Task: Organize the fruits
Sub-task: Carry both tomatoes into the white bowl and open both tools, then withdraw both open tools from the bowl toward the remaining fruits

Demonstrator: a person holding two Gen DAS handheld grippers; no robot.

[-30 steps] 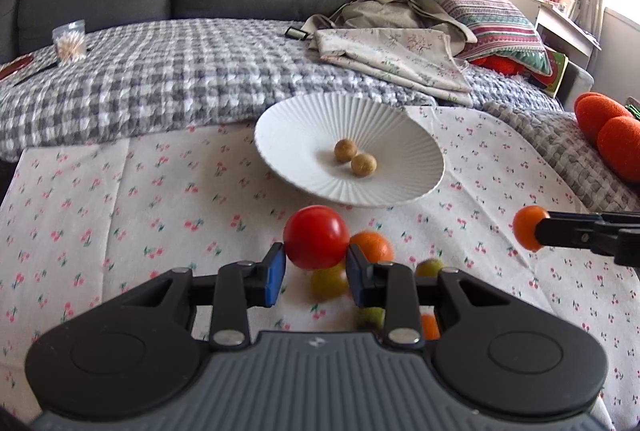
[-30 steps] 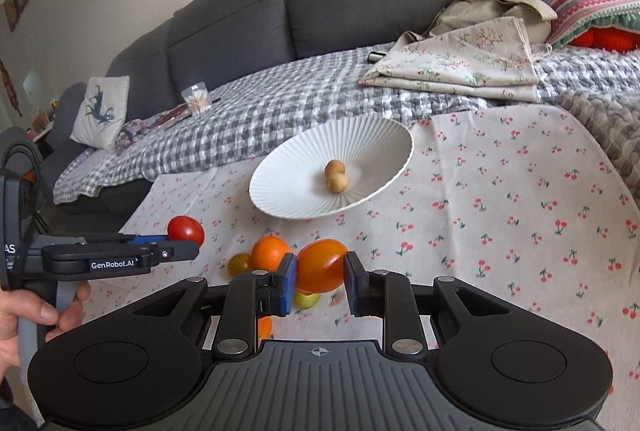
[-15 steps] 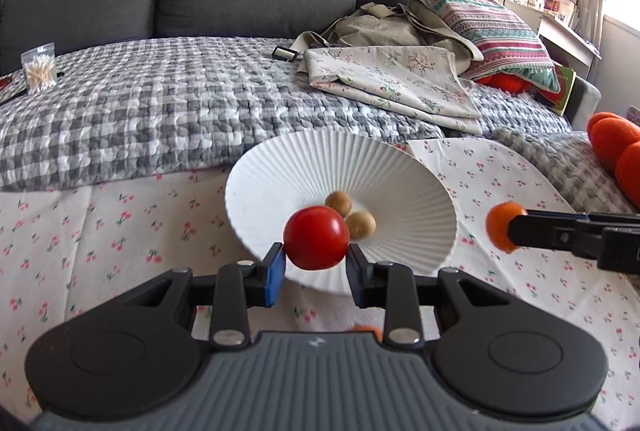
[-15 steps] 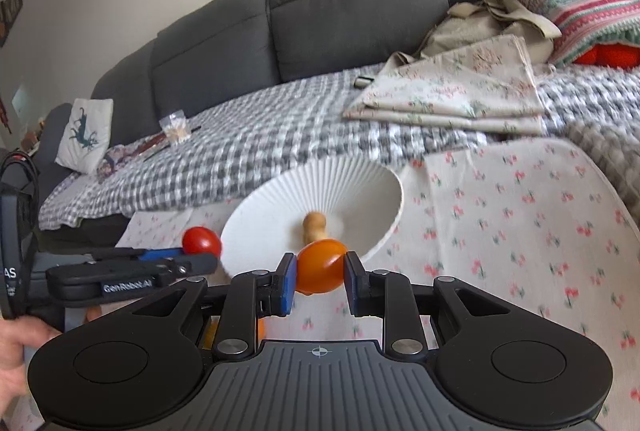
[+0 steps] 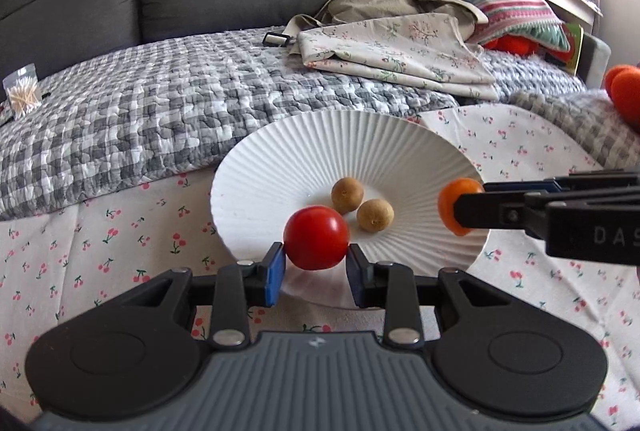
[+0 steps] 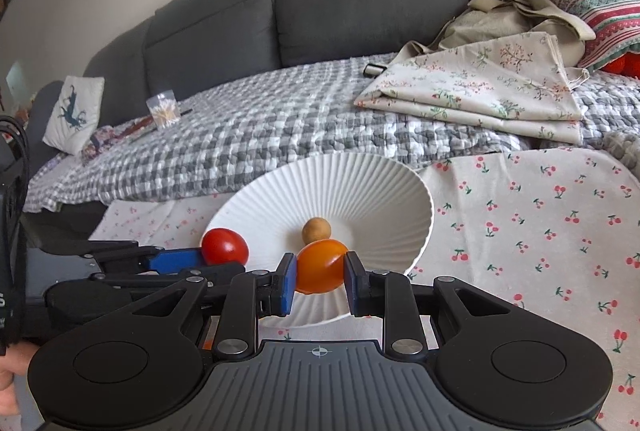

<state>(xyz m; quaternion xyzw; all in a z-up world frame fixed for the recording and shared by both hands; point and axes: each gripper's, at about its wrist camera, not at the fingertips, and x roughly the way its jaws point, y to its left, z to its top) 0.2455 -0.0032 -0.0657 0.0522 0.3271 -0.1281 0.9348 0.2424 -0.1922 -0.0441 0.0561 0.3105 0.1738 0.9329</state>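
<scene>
From the left wrist, the left gripper (image 5: 316, 267) is clamped on a red tomato (image 5: 316, 237) held over the near rim of the white plate (image 5: 280, 151), seemingly to drop it beside the two brown fruits (image 5: 347, 195) at the plate's middle. From the right wrist, the right gripper (image 6: 320, 281) pinches an orange tomato (image 6: 320, 265) above the same near rim, likely for the same reason.

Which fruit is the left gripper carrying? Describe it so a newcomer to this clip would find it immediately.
Start at the white ribbed plate on the cherry-print cloth before the grey sofa. Over its near rim, the left gripper pinches a round red tomato. It is glossy red, unlike the two small tan fruits in the plate and the orange fruit beside it.
</scene>
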